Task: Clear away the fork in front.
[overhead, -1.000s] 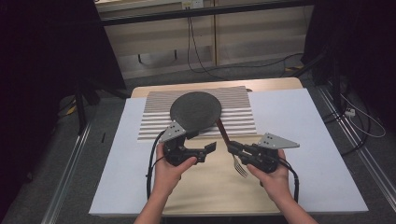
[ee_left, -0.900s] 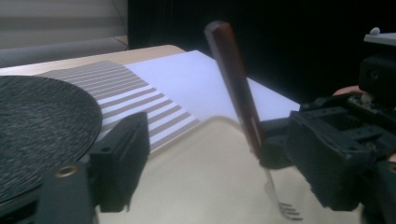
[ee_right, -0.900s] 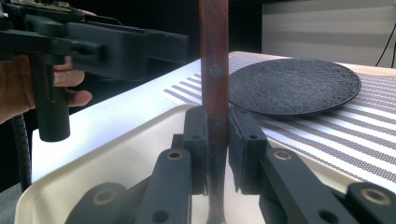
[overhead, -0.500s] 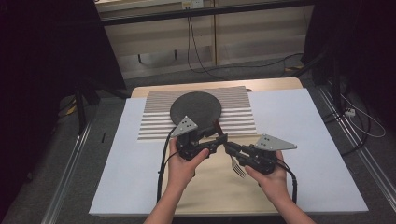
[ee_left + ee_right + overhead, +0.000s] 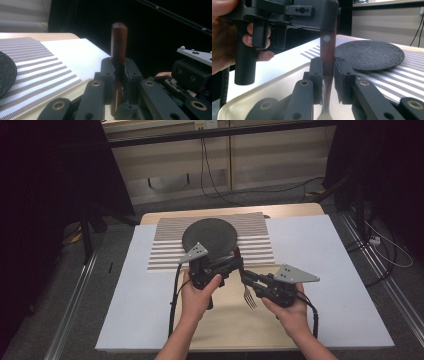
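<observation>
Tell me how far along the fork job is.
Done: the fork is off the tray, held in the air over it. In hand: a handover. The right hand-held gripper clamps its wooden handle low down, and the left hand-held gripper has just closed on the handle higher up. Left: the right one must let go, and the fork has yet to be set down, perhaps near the dark plate.
</observation>
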Demonstrator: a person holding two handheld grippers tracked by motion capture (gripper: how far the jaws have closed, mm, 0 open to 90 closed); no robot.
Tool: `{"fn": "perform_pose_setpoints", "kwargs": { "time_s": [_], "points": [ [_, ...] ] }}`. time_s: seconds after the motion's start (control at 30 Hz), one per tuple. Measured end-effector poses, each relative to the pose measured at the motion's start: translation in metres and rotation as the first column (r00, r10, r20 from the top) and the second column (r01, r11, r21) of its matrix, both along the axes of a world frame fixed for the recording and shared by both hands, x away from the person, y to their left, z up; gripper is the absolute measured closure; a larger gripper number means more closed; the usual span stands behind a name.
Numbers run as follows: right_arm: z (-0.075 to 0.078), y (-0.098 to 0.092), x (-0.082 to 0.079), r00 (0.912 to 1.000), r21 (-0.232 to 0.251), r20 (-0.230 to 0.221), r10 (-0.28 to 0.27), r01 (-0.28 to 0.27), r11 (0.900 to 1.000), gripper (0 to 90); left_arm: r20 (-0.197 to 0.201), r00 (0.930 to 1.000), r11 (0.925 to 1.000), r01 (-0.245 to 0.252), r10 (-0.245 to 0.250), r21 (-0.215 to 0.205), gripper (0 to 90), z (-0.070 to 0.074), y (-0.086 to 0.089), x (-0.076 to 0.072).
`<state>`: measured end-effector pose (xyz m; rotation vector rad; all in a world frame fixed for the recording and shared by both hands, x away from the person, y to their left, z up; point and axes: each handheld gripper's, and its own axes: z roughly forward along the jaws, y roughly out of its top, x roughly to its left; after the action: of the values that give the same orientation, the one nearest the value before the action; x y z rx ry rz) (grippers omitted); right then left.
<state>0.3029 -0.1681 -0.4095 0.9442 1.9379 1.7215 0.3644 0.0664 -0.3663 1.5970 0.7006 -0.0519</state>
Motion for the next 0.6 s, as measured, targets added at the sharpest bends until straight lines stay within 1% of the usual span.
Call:
{"fn": "perform_pose_setpoints", "kwargs": {
  "time_s": [0.07, 0.13, 0.17, 0.2, 0.3, 0.33, 0.43, 0.57, 0.6],
  "points": [
    [0.001, -0.001, -0.001, 1.0, -0.004, 0.006, 0.002, -0.002, 1.0, 71.2, 0.002, 1.0, 0.9999, -0.002, 0.002, 0.012, 80.9, 0.002, 0.004, 0.0],
    [0.001, -0.003, -0.002, 1.0, -0.003, 0.007, -0.005, 0.005, 1.0, 69.6, -0.005, 1.0, 0.9998, -0.004, 0.004, 0.018, 81.0, 0.003, 0.01, 0.001],
    [0.001, -0.004, -0.002, 1.0, 0.001, 0.001, -0.006, 0.006, 1.0, 68.0, -0.006, 0.9999, 0.9997, -0.008, 0.008, 0.022, 81.0, 0.003, 0.012, 0.001],
    [0.001, -0.006, -0.002, 0.9999, 0.003, 0.005, -0.014, 0.014, 1.0, 65.8, -0.007, 0.9999, 0.9996, -0.009, 0.009, 0.027, 81.0, 0.004, 0.015, 0.002],
    [0.0, -0.011, -0.003, 0.9996, -0.006, 0.007, -0.028, 0.028, 1.0, 62.0, -0.008, 0.9999, 0.9995, -0.01, 0.01, 0.031, 81.0, 0.006, 0.025, 0.003],
    [0.0, -0.013, -0.003, 0.9994, -0.01, 0.01, -0.035, 0.035, 0.999, 59.3, -0.012, 0.9999, 0.9994, -0.012, 0.013, 0.033, 81.0, 0.006, 0.029, 0.003],
    [-0.001, -0.019, -0.002, 0.9984, -0.011, 0.002, -0.056, 0.056, 0.998, 52.9, -0.018, 0.9997, 0.9987, -0.013, 0.014, 0.049, 81.0, 0.007, 0.039, 0.003],
    [-0.005, -0.027, -0.001, 0.9964, -0.033, -0.01, -0.084, 0.084, 0.996, 45.2, -0.033, 0.9994, 0.9975, -0.011, 0.014, 0.07, 81.0, 0.006, 0.052, 0.004],
    [-0.005, -0.028, -0.001, 0.9962, -0.033, -0.013, -0.086, 0.086, 0.996, 42.7, -0.041, 0.999, 0.9976, -0.014, 0.017, 0.068, 81.0, 0.005, 0.055, 0.004]
  ]
}}
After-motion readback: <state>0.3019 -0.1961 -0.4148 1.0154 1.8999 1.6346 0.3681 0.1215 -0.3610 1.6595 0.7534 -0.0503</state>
